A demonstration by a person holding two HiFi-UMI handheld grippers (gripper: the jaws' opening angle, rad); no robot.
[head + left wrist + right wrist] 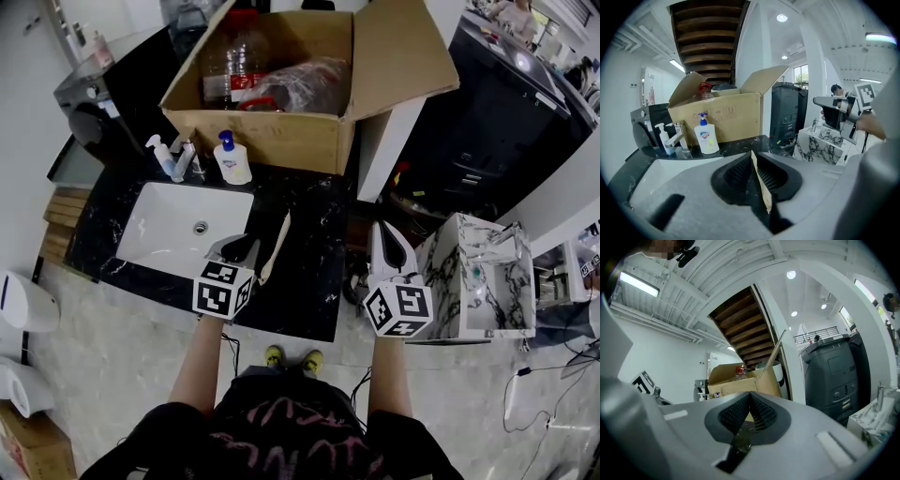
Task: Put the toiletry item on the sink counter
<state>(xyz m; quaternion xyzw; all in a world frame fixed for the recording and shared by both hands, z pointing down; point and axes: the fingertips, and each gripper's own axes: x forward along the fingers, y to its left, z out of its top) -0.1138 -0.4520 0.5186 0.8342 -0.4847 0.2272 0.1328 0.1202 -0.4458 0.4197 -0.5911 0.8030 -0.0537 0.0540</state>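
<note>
While the open cardboard box [300, 94] takes up the back of the black marbled sink counter [314, 272], the room left bare is the strip to the right of the white basin [169, 234], running from the box's front face to the counter's near edge, with the right edge dropping off to the floor. The left gripper [246, 248] hangs over that strip, just beside the basin's right rim, its jaws pinching the toiletry item [277, 246]. This is one thin, flat, pale tan piece, long and narrow, and it pokes forward past the jaw tips, above the dark stone. In the left gripper view the left gripper [751, 161] shows the toiletry item [761, 185] edge-on between the ribbed pads. The right gripper [382, 234] sits beyond the counter's right edge, between it and a marble-patterned stand [478, 272]; in the right gripper view the right gripper [750, 401] has its jaws pressed together on nothing. By the single faucet [187, 161] stand two pump bottles: a small clear one [164, 157] and a white one with a blue pump [232, 161].
</note>
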